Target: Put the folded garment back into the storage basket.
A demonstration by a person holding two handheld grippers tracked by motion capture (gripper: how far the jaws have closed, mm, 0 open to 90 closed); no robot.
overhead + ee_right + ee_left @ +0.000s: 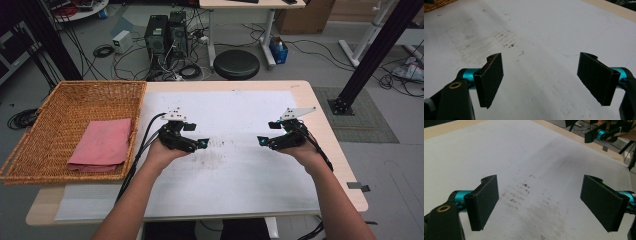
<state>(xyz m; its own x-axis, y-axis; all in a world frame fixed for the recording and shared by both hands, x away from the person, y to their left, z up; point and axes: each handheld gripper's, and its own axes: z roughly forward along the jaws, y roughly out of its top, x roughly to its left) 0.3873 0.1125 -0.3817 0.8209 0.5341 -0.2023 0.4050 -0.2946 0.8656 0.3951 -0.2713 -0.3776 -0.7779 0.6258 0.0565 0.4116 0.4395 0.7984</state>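
Note:
A folded pink cloth [101,143] lies inside a wicker basket [30,127] at the table's left. My left gripper [202,143] hovers over the white sheet [235,175] just right of the basket, jaws pointing right. My right gripper [262,141] faces it from the right side, jaws pointing left. In the left gripper view the left gripper [540,202] stands open with only the stained sheet [529,152] between its pads, and the right gripper [590,137] shows at the far top right. In the right gripper view the right gripper [540,78] is open over bare sheet [549,30].
Dark smudges [217,159] mark the sheet between the two grippers. The basket's corner [435,5] shows in the right gripper view. Beyond the table stand a black stool [236,64], computer towers [166,34] and loose cables [102,50] on the floor.

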